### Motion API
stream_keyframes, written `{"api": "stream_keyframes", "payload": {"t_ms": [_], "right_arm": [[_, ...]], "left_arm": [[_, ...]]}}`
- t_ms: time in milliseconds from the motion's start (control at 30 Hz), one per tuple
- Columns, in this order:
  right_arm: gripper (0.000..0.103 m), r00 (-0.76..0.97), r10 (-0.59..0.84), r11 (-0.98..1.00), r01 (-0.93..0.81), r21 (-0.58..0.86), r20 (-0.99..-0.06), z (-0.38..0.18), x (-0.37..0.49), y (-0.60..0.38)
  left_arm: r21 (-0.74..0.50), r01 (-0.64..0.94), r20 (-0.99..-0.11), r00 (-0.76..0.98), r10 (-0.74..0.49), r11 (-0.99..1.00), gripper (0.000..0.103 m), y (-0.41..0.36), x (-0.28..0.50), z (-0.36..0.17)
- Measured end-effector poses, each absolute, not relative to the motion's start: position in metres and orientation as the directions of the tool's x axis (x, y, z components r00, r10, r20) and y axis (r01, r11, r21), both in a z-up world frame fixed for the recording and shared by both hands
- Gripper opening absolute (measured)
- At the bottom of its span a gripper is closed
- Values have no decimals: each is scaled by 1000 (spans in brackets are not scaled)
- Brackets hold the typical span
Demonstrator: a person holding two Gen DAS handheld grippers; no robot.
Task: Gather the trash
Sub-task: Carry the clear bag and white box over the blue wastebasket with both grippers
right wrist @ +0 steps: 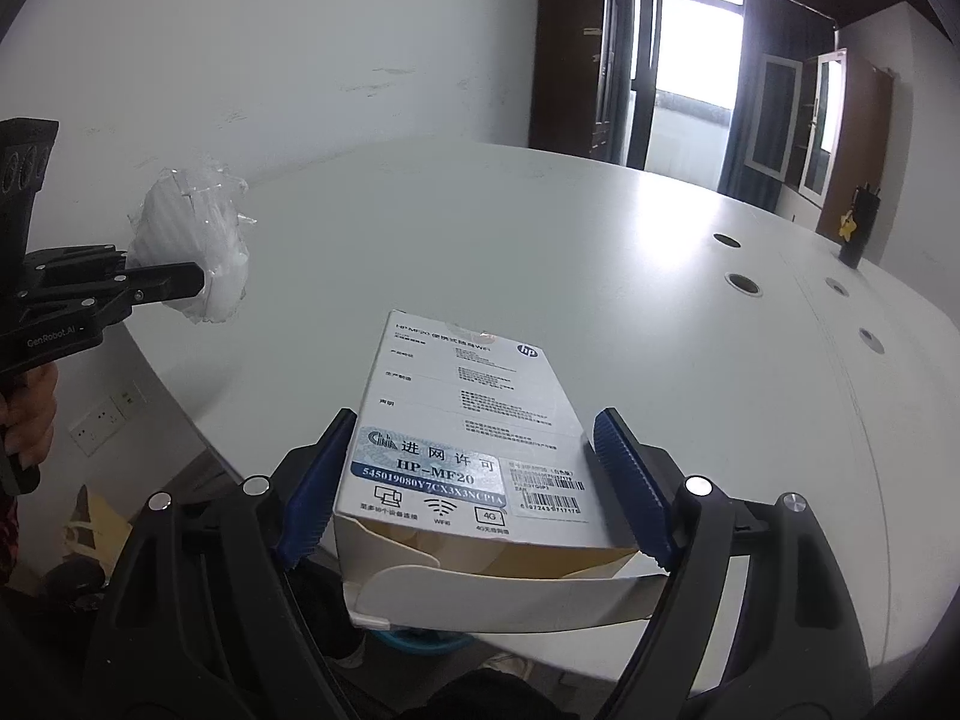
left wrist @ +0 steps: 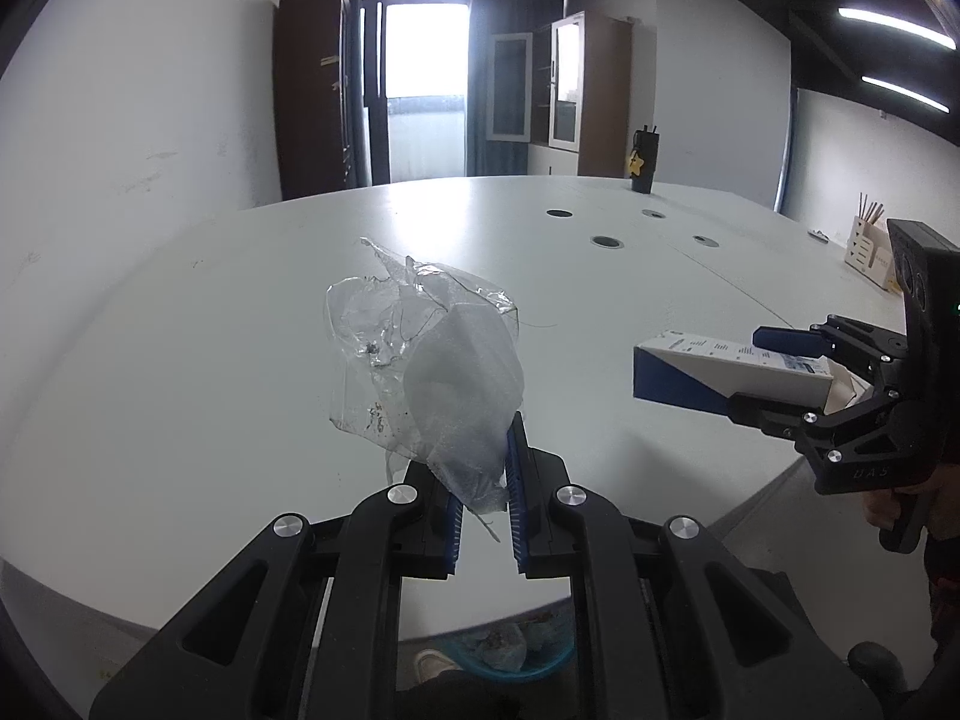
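Note:
My left gripper (left wrist: 483, 480) is shut on a crumpled wad of clear plastic wrap and white foam (left wrist: 438, 360), held up above the white table (left wrist: 240, 330). The same wad (right wrist: 192, 240) shows at the left of the right wrist view, in the left gripper (right wrist: 180, 282). My right gripper (right wrist: 474, 480) is closed on a white and blue cardboard box (right wrist: 462, 420) whose near flap hangs open; its blue pads press the box's two sides. In the left wrist view the box (left wrist: 720, 372) and the right gripper (left wrist: 774, 372) are at the right, over the table's edge.
A teal bin (left wrist: 510, 654) with scraps stands on the floor below the table's near edge. Round cable holes (left wrist: 606, 242) dot the table. A dark bottle with a yellow star (left wrist: 643, 159) and a wooden organizer (left wrist: 870, 249) stand far off. A person's hand (right wrist: 30, 414) grips the left handle.

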State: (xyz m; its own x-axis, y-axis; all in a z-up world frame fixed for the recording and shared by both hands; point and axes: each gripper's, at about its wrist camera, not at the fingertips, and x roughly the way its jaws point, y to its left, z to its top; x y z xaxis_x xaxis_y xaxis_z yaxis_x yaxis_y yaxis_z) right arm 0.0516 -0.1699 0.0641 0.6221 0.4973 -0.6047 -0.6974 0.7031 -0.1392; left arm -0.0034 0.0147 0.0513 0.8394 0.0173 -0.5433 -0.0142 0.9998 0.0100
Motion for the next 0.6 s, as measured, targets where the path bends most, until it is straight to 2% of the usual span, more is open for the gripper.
{"api": "stream_keyframes", "payload": {"t_ms": [400, 600], "right_arm": [[74, 616, 552, 729, -684, -35, -562, 42, -24, -214], [74, 621, 542, 725, -687, -59, -566, 30, -59, -231]], "left_arm": [[50, 10, -535, 845, 18, 999, 11, -9, -54, 38], [33, 37, -540, 842, -14, 999, 11, -22, -77, 28]]}}
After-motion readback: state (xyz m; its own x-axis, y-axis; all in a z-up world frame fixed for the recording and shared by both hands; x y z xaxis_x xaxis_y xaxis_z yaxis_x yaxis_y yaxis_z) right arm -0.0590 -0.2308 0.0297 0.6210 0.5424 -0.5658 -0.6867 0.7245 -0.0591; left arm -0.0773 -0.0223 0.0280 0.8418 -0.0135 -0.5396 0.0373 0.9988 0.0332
